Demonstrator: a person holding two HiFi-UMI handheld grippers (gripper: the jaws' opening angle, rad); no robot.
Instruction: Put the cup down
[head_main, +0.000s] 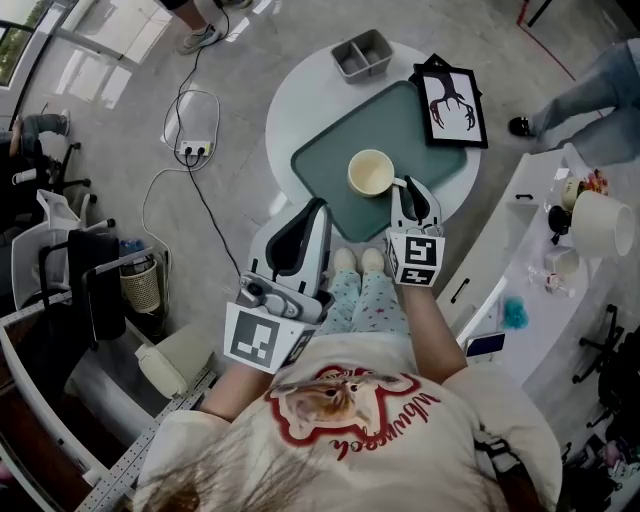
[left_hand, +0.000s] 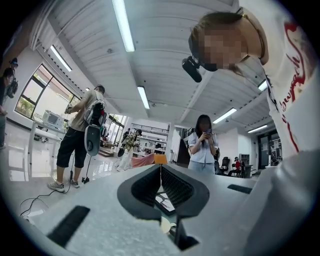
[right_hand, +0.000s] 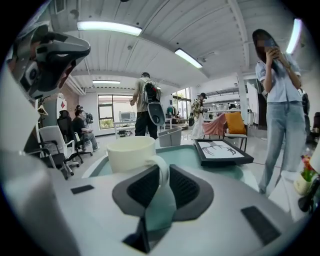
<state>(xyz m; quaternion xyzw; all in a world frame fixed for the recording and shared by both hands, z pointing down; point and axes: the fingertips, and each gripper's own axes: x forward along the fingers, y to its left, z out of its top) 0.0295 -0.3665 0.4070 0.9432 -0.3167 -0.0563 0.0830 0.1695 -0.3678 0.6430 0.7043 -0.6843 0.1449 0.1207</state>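
Observation:
A cream cup (head_main: 371, 172) stands upright on the teal tray (head_main: 405, 125) on the round white table (head_main: 300, 105). My right gripper (head_main: 403, 186) reaches it from the near side, shut on its handle. In the right gripper view the handle sits pinched between the black pads (right_hand: 145, 185) of the right gripper (right_hand: 161, 172), with the cup (right_hand: 131, 154) just beyond on the tray (right_hand: 192, 156). My left gripper (head_main: 317, 208) hangs by the table's near-left edge, off the tray. The left gripper (left_hand: 160, 169) has its jaws together with nothing held.
A grey bin (head_main: 362, 54) sits at the table's far edge. A black-framed picture (head_main: 451, 104) lies at the tray's right corner. A white side counter (head_main: 520, 270) with small items runs along the right. A person (right_hand: 280, 95) stands to the right. Cables and a power strip (head_main: 194, 150) lie on the floor.

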